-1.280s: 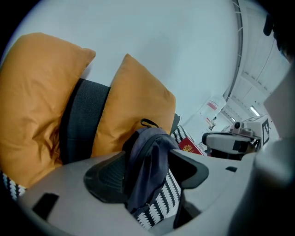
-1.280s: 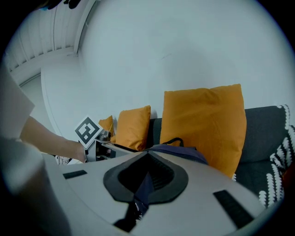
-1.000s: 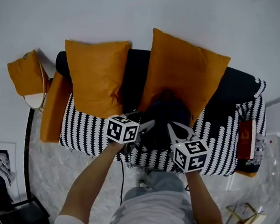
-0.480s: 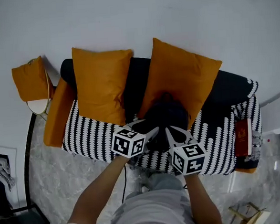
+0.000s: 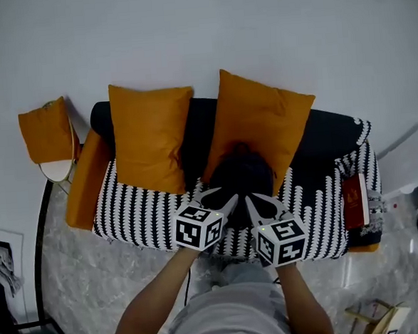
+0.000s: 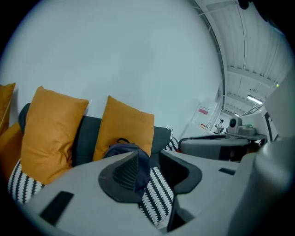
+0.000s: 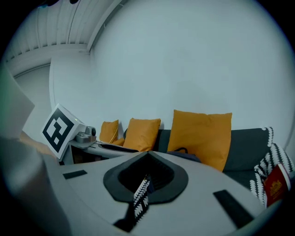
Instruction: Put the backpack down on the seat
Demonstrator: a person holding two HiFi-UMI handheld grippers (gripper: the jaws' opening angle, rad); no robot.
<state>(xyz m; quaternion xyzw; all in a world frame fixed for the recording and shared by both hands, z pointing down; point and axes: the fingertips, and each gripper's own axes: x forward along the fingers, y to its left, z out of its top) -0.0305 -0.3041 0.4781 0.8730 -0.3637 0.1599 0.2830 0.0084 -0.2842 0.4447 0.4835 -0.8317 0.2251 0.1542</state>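
Dark blue fabric backpack (image 5: 242, 175): resting upright on the black-and-white patterned sofa seat (image 5: 141, 210), leaning on the right orange square cushion (image 5: 263, 127).

Left tool (image 5: 219, 196): jaws part open and closing, nothing between them. Right tool (image 5: 260, 203): jaws together at the tips, empty.

Hazard: the backpack appears to sit near the front edge. A soft cushion or a knock from either tool could tip it forward to the floor.
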